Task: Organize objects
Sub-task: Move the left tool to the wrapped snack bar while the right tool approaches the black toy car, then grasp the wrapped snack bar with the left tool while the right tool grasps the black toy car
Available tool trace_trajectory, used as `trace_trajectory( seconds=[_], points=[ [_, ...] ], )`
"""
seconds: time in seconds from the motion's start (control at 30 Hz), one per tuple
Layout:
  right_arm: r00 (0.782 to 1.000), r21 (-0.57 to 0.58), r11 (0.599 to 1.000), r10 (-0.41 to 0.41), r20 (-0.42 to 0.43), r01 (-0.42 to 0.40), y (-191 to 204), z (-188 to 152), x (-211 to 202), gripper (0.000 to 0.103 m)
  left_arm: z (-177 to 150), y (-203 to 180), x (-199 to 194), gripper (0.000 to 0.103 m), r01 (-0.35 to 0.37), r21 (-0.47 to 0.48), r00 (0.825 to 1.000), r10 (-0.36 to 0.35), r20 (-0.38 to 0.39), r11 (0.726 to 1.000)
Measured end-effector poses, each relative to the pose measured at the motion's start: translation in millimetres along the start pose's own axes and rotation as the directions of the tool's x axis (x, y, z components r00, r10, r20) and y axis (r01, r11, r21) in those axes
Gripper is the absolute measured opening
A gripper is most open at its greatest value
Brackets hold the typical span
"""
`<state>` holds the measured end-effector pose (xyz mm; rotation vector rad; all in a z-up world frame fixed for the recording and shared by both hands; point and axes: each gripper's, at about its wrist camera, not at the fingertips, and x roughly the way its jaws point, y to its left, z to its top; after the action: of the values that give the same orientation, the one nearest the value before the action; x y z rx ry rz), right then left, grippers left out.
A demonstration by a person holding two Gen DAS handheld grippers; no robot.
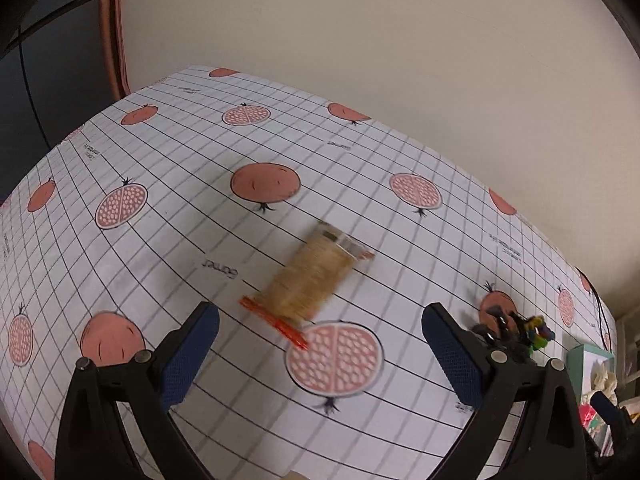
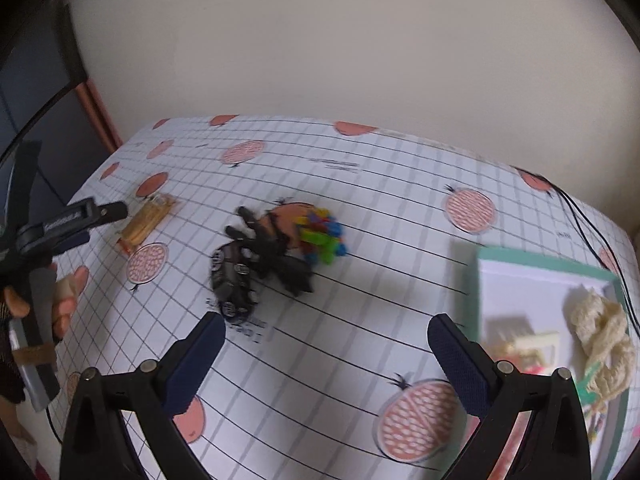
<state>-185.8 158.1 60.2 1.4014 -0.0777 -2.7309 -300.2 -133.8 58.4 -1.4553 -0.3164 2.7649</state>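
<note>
A clear pack of tan wooden sticks [image 1: 310, 276] with an orange strip lies on the pomegranate-print tablecloth [image 1: 160, 220], just ahead of my left gripper [image 1: 320, 354], which is open and empty. In the right wrist view the same pack [image 2: 148, 220] lies far left beside the left gripper [image 2: 72, 224]. My right gripper [image 2: 326, 364] is open and empty, above bare cloth. Ahead of it lies a dark toy car [image 2: 232, 280], a black tangled item [image 2: 276, 256] and a heap of small colourful pieces [image 2: 324, 236]. A teal-rimmed white box [image 2: 540, 264] sits at right.
The box holds a cream mesh bundle [image 2: 600, 328] and a pale comb-like item [image 2: 528, 344]. A black cable [image 2: 588, 224] runs along the table's right edge. A beige wall [image 1: 400, 60] stands behind the table. A person's hand [image 2: 68, 296] holds the left tool.
</note>
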Motion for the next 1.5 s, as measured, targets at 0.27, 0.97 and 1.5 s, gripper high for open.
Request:
trace_trajectory(
  seconds=[0.27,0.97,1.5],
  points=[
    [1.000,-0.087,0.996,0.018,-0.010,-0.019,40.8,11.2,28.2,0.090,12.9,6.0,20.6,0.101,0.026,0.015,1.000,-0.026,-0.003,1.000],
    [0.998,-0.214,0.977,-0.031,-0.062,0.017,89.1,14.9,68.8,0.057,13.6,-18.9,57.1,0.099,-0.035,0.172,0.999,0.036,-0.002,0.984],
    [0.996,-0.222,0.975,-0.034,-0.081,0.015,85.9,8.5,72.0,0.035,6.6,-21.1,65.9,0.039,-0.096,0.207,0.994,0.105,-0.032,0.974]
  ],
)
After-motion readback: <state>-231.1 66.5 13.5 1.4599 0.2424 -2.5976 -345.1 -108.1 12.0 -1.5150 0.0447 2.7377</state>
